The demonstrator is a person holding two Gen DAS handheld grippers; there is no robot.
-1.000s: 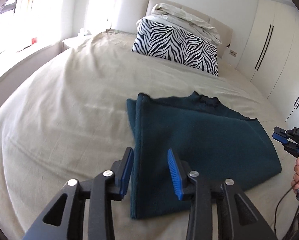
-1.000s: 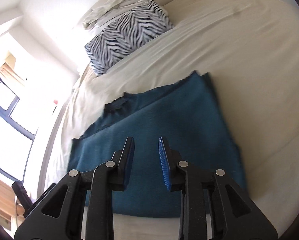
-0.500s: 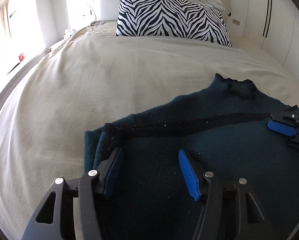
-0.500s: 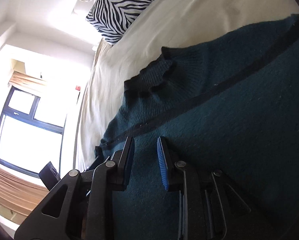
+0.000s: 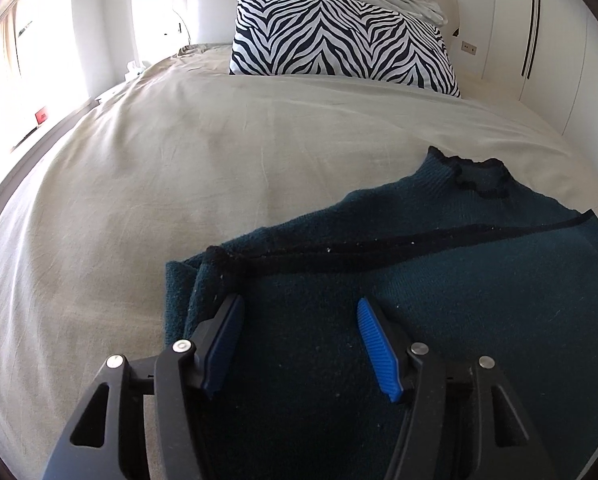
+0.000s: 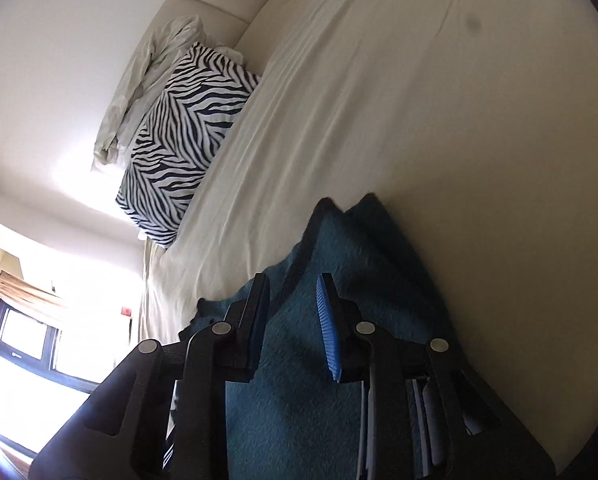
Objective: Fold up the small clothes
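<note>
Teal sweater [image 5: 439, 320] lies beneath both grippers' parted jaws

Dark teal sweater [image 5: 439, 320]: fuzzy knit, matt, flecked with lint. Bed sheet [image 5: 159, 184]: smooth beige woven cloth, lightly creased; zebra pillow [image 5: 339, 40] printed cloth. Left gripper [image 5: 299, 340]: matt black plastic, ribbed blue pads [image 5: 375, 344], shiny metal pins.
</note>
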